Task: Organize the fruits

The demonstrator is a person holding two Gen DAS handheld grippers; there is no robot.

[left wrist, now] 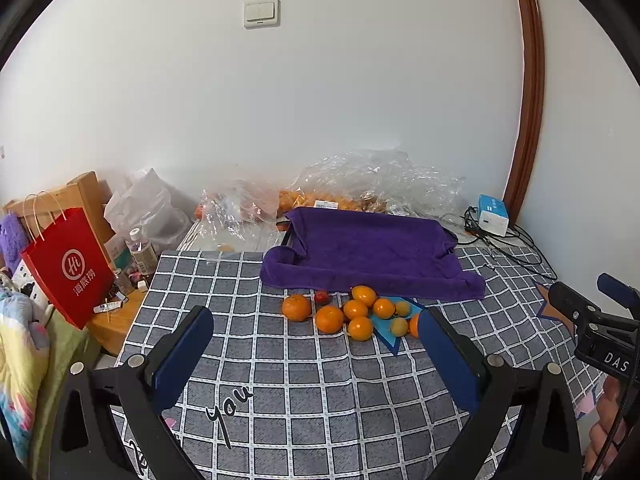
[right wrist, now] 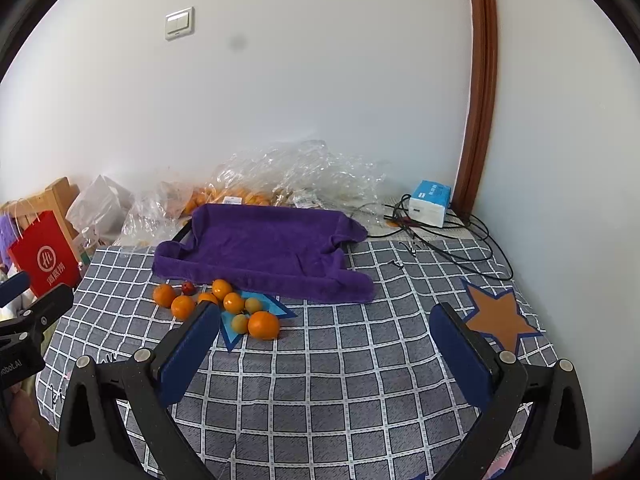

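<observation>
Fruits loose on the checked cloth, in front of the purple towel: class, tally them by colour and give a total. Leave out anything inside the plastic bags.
Orange fruits: 7 (one is partly hidden behind a gripper finger in the left wrist view)
Yellow-green fruits: 2
Red fruit: 1
Total: 10

Each hand-held gripper is black plastic with blue pads, silver screws and white lettering.
</observation>
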